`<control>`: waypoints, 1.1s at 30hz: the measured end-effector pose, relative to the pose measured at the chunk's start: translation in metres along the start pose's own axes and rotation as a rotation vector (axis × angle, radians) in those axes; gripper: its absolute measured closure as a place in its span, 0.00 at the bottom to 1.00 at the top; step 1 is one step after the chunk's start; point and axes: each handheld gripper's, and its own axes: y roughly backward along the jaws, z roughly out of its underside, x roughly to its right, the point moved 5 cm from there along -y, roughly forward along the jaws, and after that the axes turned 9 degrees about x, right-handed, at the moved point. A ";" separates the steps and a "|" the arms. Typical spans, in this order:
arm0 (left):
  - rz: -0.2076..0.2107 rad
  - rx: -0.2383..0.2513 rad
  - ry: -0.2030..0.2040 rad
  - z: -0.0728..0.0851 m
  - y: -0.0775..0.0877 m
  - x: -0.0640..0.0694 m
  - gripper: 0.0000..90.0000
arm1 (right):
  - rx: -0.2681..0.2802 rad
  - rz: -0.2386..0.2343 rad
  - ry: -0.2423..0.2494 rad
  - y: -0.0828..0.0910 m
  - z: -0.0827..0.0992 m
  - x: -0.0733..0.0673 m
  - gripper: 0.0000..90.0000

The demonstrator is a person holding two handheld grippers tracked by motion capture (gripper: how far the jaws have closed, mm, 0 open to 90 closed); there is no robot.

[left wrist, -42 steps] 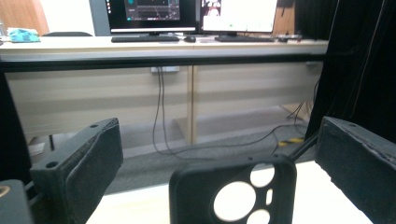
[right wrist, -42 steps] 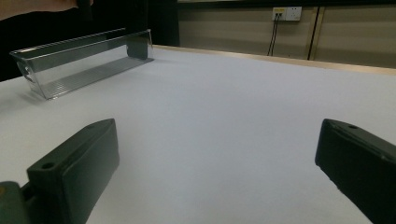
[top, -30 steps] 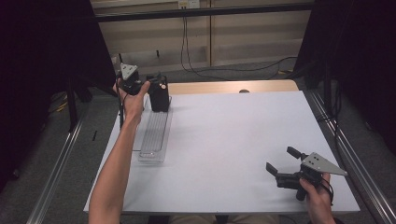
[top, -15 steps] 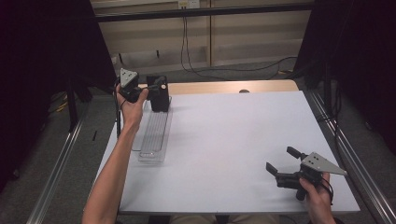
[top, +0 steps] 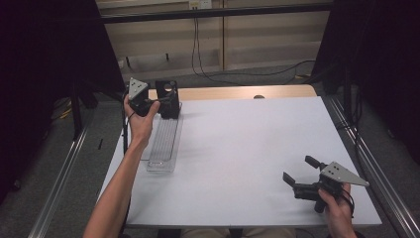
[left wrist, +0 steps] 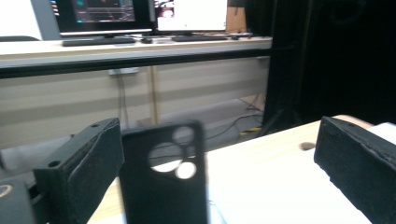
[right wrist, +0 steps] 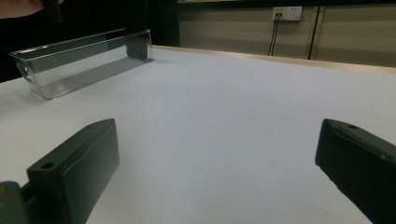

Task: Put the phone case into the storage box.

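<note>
At the worktop's (top: 237,148) far-left corner, the left tongs (top: 157,102) stand spread wide with a black phone case (top: 168,98) upright between the jaws, close to the left jaw in the left gripper view and not clamped. The case stands at the far end of a clear plastic tray (top: 163,144) lying along the left edge. Near the near-right corner, the right tongs (top: 301,172) are held released, jaws apart above bare white surface.
</note>
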 end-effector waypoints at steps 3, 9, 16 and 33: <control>0.030 0.018 -0.020 -0.002 0.006 0.009 0.01 | 0.000 0.001 0.001 0.000 0.000 0.000 0.00; 0.038 0.009 -0.002 -0.006 0.017 0.016 0.02 | 0.001 0.007 0.005 0.001 -0.001 -0.001 0.00; 0.065 0.041 0.013 -0.012 0.039 0.026 0.01 | 0.006 0.011 -0.003 -0.001 -0.002 -0.002 0.00; 0.090 0.055 0.039 -0.006 0.085 0.037 0.01 | 0.001 0.019 0.006 -0.002 -0.002 -0.001 0.00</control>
